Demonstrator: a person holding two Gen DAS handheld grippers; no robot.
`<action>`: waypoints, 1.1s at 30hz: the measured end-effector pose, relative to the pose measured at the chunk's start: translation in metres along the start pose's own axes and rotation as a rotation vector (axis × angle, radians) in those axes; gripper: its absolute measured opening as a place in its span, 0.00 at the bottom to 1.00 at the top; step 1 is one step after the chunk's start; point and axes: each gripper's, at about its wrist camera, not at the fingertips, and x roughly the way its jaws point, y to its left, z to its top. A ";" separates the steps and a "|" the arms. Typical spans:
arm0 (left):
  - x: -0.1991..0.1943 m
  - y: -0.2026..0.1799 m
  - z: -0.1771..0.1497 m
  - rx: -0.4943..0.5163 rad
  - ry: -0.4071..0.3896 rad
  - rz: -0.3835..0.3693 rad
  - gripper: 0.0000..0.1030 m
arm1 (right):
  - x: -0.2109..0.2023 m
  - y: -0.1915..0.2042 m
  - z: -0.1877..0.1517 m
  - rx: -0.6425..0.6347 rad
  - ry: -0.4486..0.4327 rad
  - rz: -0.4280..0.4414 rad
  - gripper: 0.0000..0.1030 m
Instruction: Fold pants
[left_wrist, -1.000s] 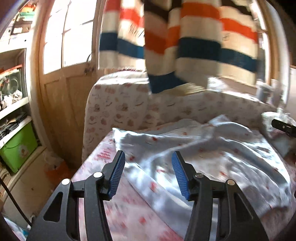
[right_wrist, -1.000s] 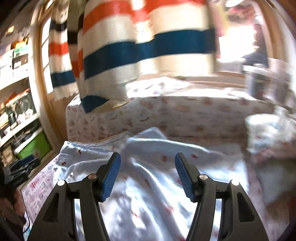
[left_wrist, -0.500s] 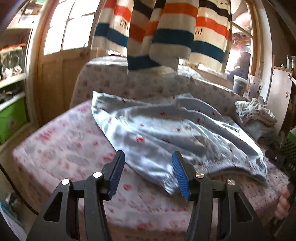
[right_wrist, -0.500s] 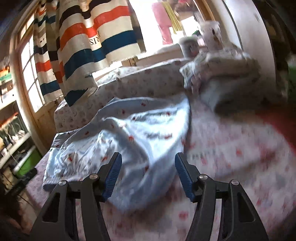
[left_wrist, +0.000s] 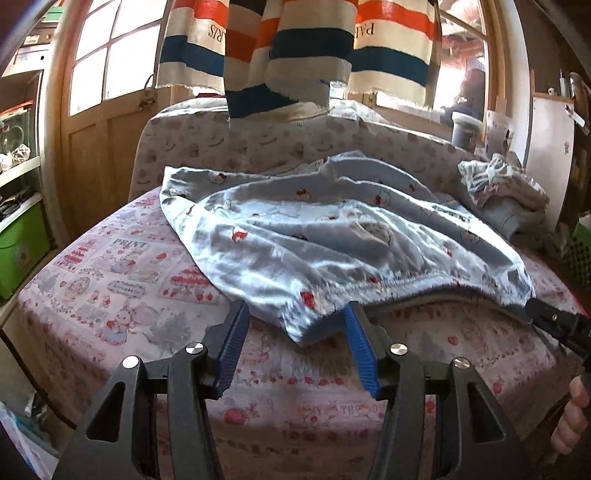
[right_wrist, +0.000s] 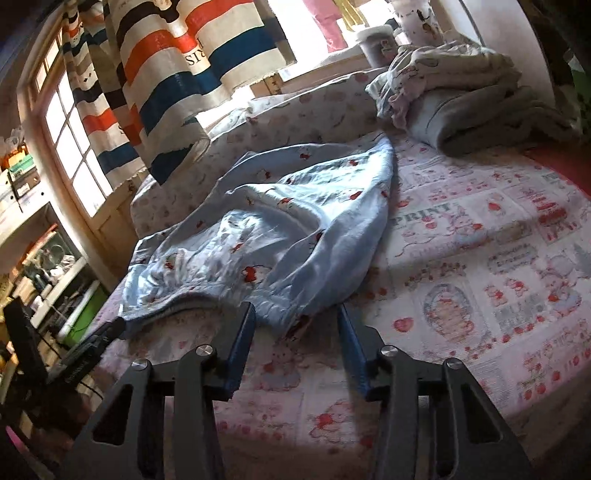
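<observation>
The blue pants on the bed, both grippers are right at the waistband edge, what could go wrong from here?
1. The pants lie crumpled and layered, so the left gripper, open around a bunched corner, may pinch only one layer.
2. The right gripper is closing with the hem just between its blue pads; it may also catch the printed bedsheet underneath.
3. The far legs run up against the patterned backrest, so pulling could drag them unevenly.

In front of me the bed wears a pink sheet printed with red hearts. The pale blue pants lie crumpled across its middle, waistband toward me. At two o'clock, a heap of folded laundry sits by the far edge.
</observation>
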 end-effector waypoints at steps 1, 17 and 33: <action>-0.001 -0.001 -0.002 0.004 0.002 0.002 0.51 | 0.000 0.001 -0.001 -0.002 0.003 0.016 0.47; 0.014 -0.004 -0.001 0.030 -0.037 0.200 0.51 | 0.010 0.040 -0.012 -0.284 -0.099 -0.336 0.47; -0.024 -0.005 -0.009 0.022 -0.170 0.169 0.09 | -0.016 0.056 -0.021 -0.301 -0.204 -0.367 0.09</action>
